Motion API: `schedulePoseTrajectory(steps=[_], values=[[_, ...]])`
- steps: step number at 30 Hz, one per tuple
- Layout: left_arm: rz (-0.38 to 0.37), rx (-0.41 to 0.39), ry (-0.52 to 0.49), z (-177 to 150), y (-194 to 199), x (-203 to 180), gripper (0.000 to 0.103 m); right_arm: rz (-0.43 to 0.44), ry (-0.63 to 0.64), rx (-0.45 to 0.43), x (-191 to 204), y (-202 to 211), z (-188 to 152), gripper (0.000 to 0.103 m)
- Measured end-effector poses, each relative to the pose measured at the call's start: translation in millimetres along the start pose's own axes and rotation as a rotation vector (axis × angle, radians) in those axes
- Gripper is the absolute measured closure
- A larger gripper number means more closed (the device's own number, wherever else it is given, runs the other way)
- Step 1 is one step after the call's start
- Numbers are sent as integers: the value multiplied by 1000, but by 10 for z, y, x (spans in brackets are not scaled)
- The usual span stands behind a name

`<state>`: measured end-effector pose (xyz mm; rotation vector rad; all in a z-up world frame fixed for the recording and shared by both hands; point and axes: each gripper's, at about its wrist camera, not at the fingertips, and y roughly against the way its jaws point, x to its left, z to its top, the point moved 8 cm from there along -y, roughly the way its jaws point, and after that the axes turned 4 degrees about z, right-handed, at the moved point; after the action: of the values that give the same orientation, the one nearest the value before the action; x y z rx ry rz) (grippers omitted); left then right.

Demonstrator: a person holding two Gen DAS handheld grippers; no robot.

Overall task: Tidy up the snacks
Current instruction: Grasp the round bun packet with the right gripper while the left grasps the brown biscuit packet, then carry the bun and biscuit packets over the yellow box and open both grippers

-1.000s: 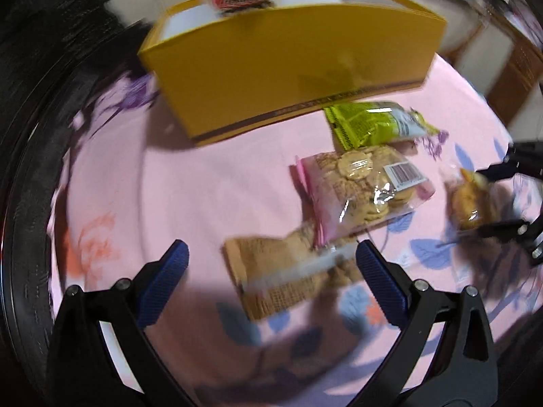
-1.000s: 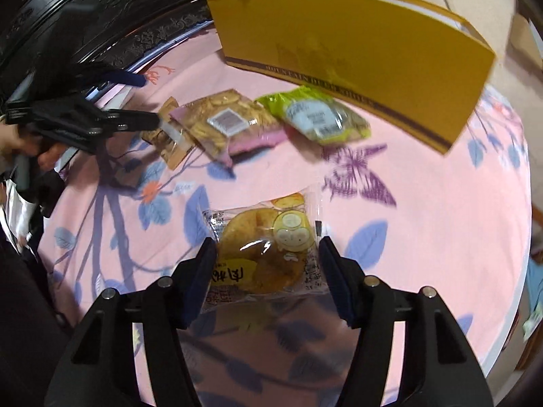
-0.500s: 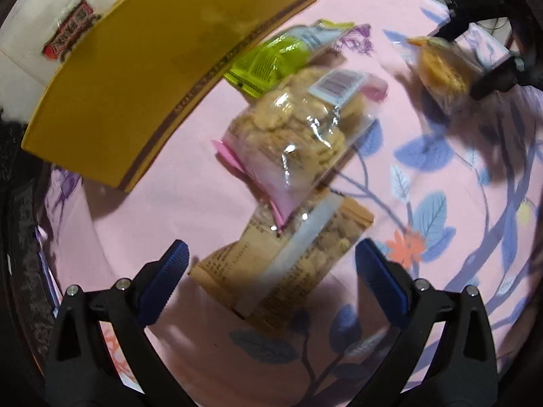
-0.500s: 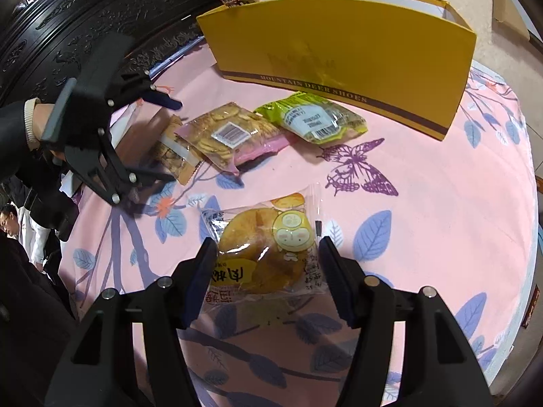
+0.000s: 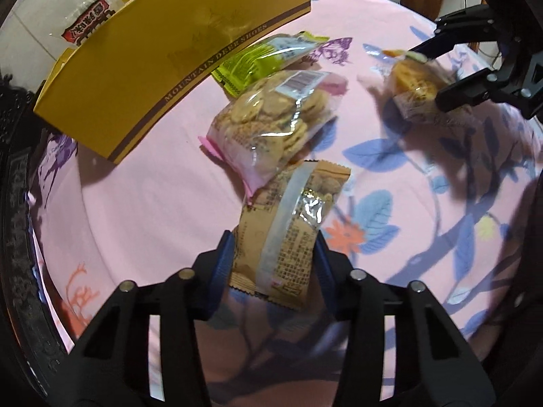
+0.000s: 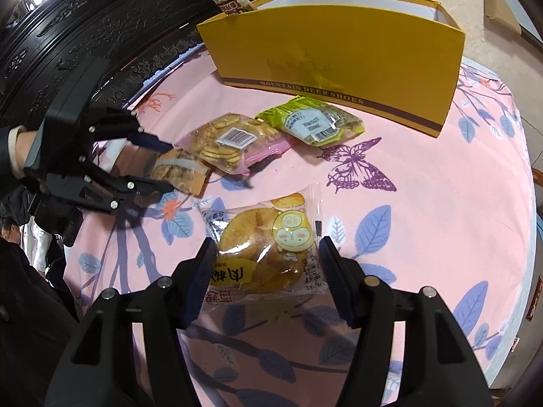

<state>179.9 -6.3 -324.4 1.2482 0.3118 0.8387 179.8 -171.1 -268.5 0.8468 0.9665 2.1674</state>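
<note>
Left claw (image 5: pixel 275 254) closing around brown packet (image 5: pixel 288 230); pink biscuit bag (image 5: pixel 271 125) overlaps it; right claw (image 6: pixel 268 271) pinching bun (image 6: pixel 264 251).

The right claw (image 6: pixel 268 268) sits at six o'clock, its pads against both sides of a clear packet holding a yellow bun (image 6: pixel 263 254). At nine o'clock the left claw (image 6: pixel 163 166) is closing on a brown snack packet (image 6: pixel 181 173). Toward eleven o'clock a pink bag of biscuits (image 6: pixel 230 146) overlaps it, with a green packet (image 6: pixel 312 122) just beside. A yellow box (image 6: pixel 339 64) stands at twelve o'clock on the pink flowered bench (image 6: pixel 441 186).
</note>
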Motion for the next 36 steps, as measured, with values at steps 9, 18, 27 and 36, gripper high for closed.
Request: schedulePoseTrajectory(steps=[9, 18, 27, 36], values=[[-42, -73, 169, -11, 274, -258, 76, -2, -25, 1, 48, 56, -59, 40], [-28, -21, 152, 142, -18, -212, 27, -4, -19, -2, 143, 75, -51, 40], [-134, 19, 261, 112, -128, -113, 58, -21, -21, -12, 184, 159, -64, 40], [-175, -40, 374, -48, 110, -231, 65, -45, -18, -43, 244, 276, -43, 40]])
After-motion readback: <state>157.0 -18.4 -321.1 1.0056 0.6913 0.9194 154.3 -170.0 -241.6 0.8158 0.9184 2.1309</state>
